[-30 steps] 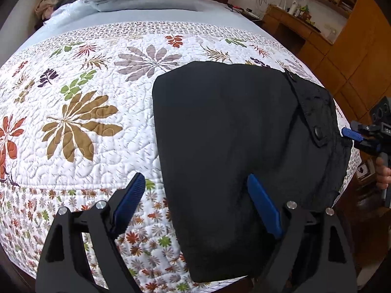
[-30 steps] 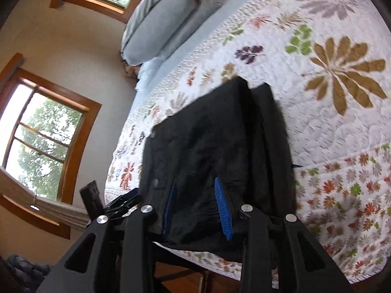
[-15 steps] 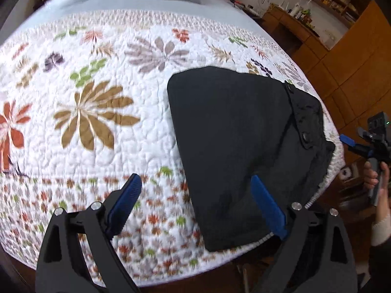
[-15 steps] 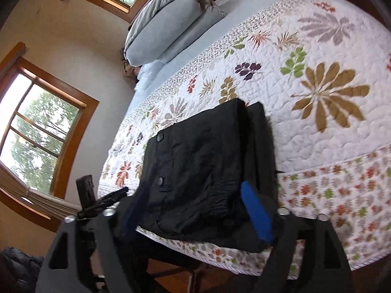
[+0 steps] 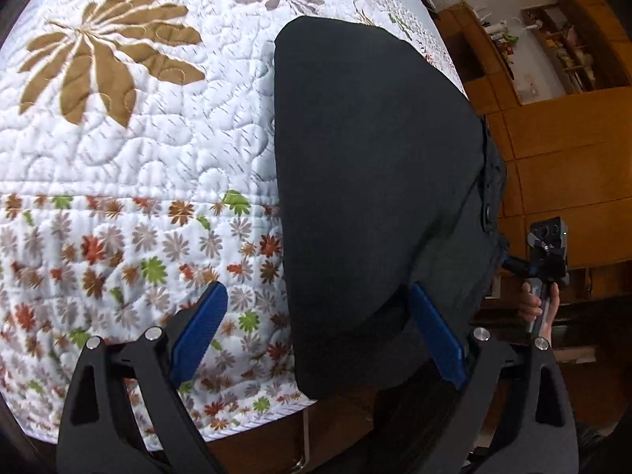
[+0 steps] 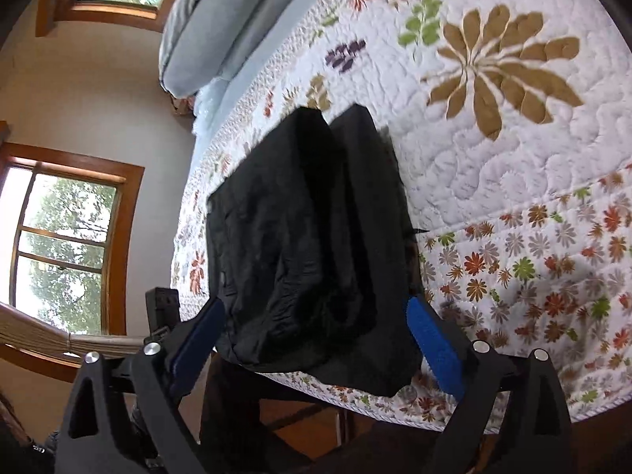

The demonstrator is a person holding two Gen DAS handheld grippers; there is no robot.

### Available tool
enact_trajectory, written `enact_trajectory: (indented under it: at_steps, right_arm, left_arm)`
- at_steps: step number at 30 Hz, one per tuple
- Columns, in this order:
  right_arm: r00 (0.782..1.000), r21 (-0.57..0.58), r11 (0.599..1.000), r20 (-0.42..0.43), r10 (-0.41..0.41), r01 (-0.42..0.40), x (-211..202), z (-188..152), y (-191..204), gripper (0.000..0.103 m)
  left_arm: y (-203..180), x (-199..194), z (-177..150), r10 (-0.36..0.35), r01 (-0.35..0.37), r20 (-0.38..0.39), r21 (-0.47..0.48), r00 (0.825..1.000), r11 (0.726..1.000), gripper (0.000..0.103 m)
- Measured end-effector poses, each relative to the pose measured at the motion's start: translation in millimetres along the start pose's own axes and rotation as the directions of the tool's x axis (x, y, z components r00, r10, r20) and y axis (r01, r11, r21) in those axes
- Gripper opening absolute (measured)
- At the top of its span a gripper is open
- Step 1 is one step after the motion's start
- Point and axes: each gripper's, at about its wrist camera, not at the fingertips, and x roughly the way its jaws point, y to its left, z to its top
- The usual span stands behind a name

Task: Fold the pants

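The black pants [image 5: 371,181] lie folded in a compact stack on the flowered quilt [image 5: 130,158], near the bed's front edge, with a corner hanging over it. My left gripper [image 5: 316,328] is open and empty just in front of the stack's near edge. In the right wrist view the pants [image 6: 308,245] show layered folds and the waistband end. My right gripper [image 6: 316,339] is open and empty, its fingers on either side of the overhanging end without touching it. The right gripper also shows at the right of the left wrist view [image 5: 547,252].
Grey pillows [image 6: 221,19] lie at the head of the bed. Wooden cabinets [image 5: 565,166] stand beyond the bed's side. Wood-framed windows [image 6: 67,241] are in the wall. The bed's front edge and dark floor lie below both grippers.
Both grippers drew back from the pants toward the bed's edge. The right gripper, shut on the waistband end a second ago, has opened and let go. The pants stay put.
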Motion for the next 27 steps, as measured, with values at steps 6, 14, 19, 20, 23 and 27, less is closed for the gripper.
enact_trajectory:
  at_steps: [6,14,19,20,23,27]
  right_arm:
    - [0.998,0.009,0.999,-0.049,0.035,-0.034,18.0,7.1,-5.9,0.096]
    - [0.993,0.032,0.999,-0.109,0.04,-0.037,46.8,11.6,-20.4,0.098]
    - [0.992,0.037,0.998,-0.115,0.058,-0.054,58.6,14.4,-22.0,0.1]
    - [0.991,0.029,0.998,-0.119,0.056,-0.053,60.6,15.3,-19.9,0.1]
    - [0.991,-0.005,0.999,-0.129,0.043,-0.044,68.6,15.7,-12.6,0.091]
    - [0.991,-0.069,0.997,-0.13,0.01,-0.019,76.1,17.6,1.6,0.07]
  left_arm:
    - [0.1,16.4,9.0,-0.073,0.072,-0.043,-0.024,0.996,0.997,0.092]
    - [-7.7,31.0,15.9,-0.116,0.114,-0.074,-0.031,0.991,0.993,0.094]
    - [-22.1,45.5,32.6,-0.098,0.097,-0.104,-0.016,0.99,0.995,0.1]
    - [-24.0,47.7,33.8,-0.089,0.088,-0.111,-0.012,0.99,0.996,0.1]
    - [-27.1,49.5,34.3,-0.091,0.09,-0.117,-0.017,0.989,0.996,0.1]
    - [-33.7,43.8,26.2,-0.09,0.093,-0.084,0.031,0.992,0.995,0.099]
